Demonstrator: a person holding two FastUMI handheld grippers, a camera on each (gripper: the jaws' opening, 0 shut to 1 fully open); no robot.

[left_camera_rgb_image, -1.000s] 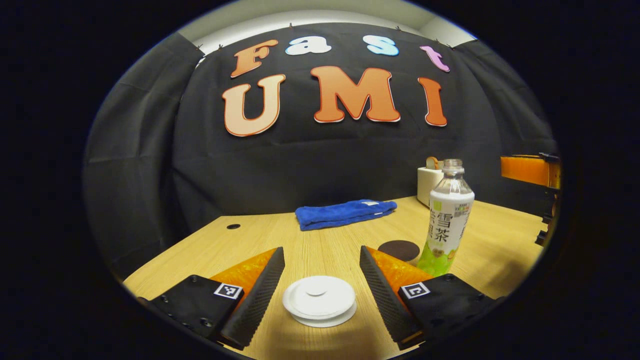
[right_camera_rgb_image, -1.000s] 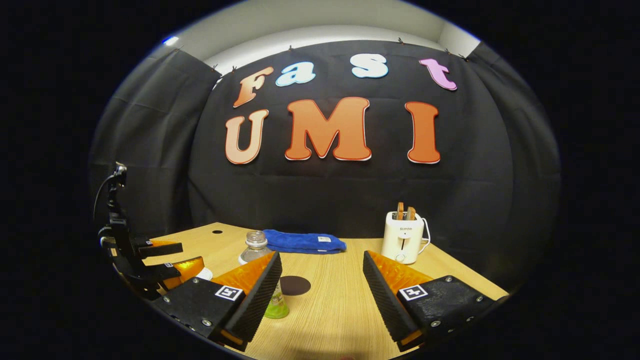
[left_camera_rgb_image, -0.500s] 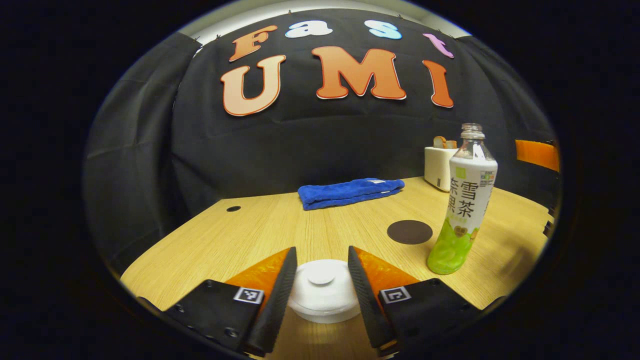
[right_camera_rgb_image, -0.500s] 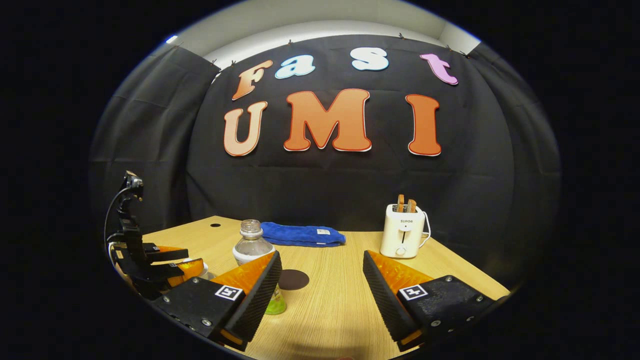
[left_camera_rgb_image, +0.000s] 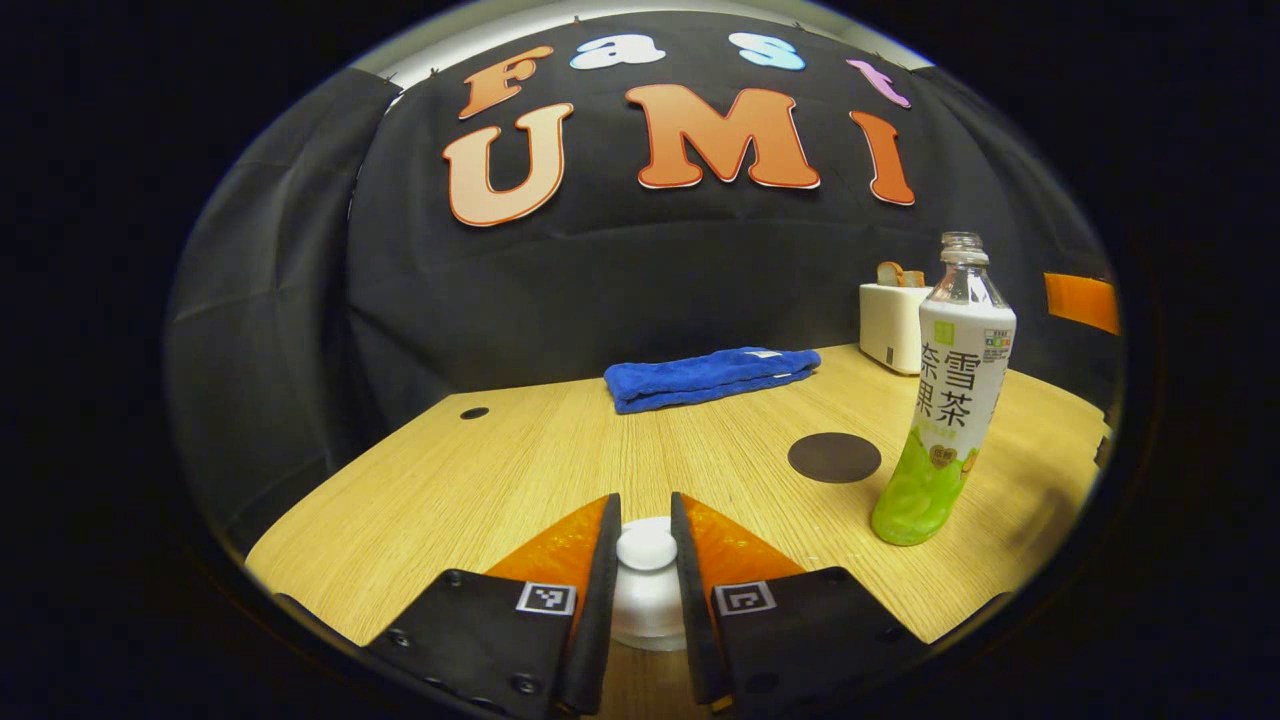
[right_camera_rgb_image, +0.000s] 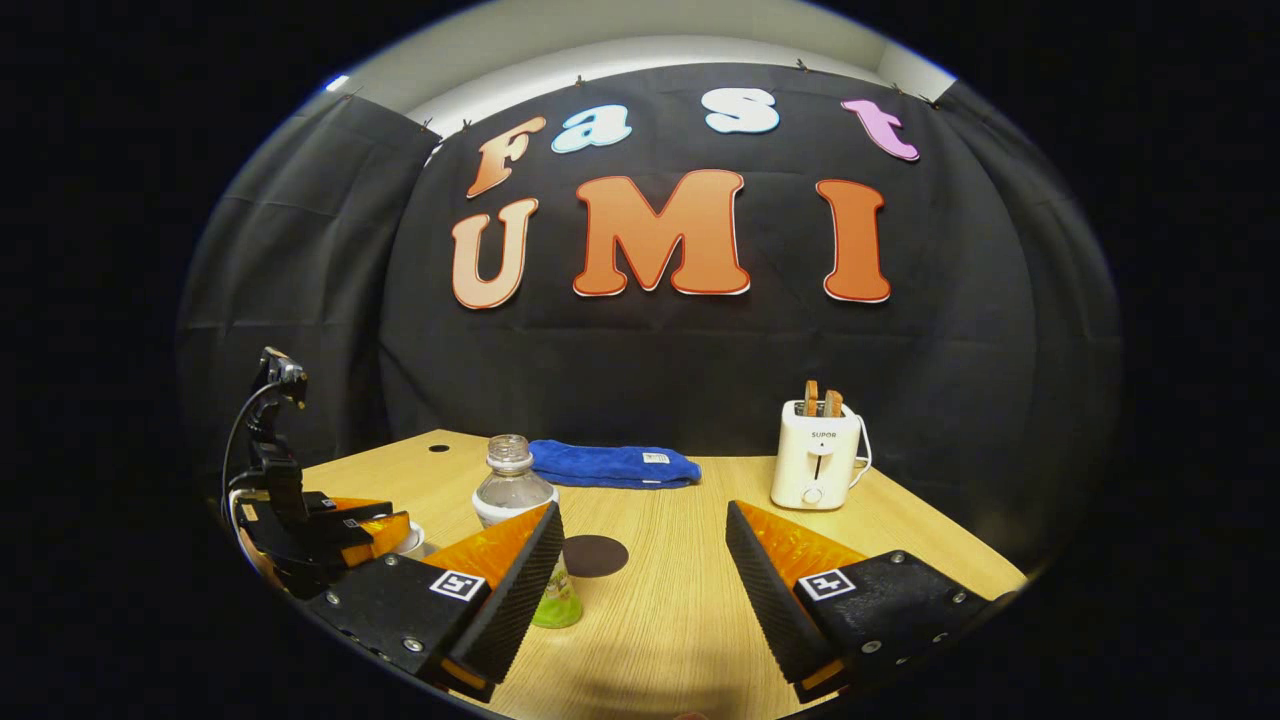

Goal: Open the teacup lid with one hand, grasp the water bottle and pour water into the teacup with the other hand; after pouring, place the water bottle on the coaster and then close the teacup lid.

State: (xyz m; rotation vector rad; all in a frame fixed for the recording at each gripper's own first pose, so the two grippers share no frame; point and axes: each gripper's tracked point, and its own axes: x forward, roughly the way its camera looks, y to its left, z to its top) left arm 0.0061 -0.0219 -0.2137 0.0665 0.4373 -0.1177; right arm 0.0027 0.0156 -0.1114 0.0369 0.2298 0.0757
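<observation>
In the left gripper view the left gripper (left_camera_rgb_image: pixel 645 560) has narrowed from a wide spread a second ago to a tight pinch on the knob of the teacup lid (left_camera_rgb_image: pixel 646 548), low in the centre of the frame, with both fingers pressed against it; the lid seems still seated on the white teacup (left_camera_rgb_image: pixel 648 620) beneath, so my reading is that the grasp is made and lifting comes next. The water bottle (left_camera_rgb_image: pixel 945 395) stands upright at right of that frame, uncapped, with the dark coaster (left_camera_rgb_image: pixel 834 457) just beside it on the table (left_camera_rgb_image: pixel 500 470). The right gripper view adds what the other lacks: the right gripper (right_camera_rgb_image: pixel 640 580) sits wide apart and holding nothing, at bottom centre, with the bottle partly behind its left finger (so not yet lined up for a grasp), and the left gripper seen from the side at lower left. A blue towel (right_camera_rgb_image: pixel 612 465) and a toaster (right_camera_rgb_image: pixel 818 455) lie farther back.
</observation>
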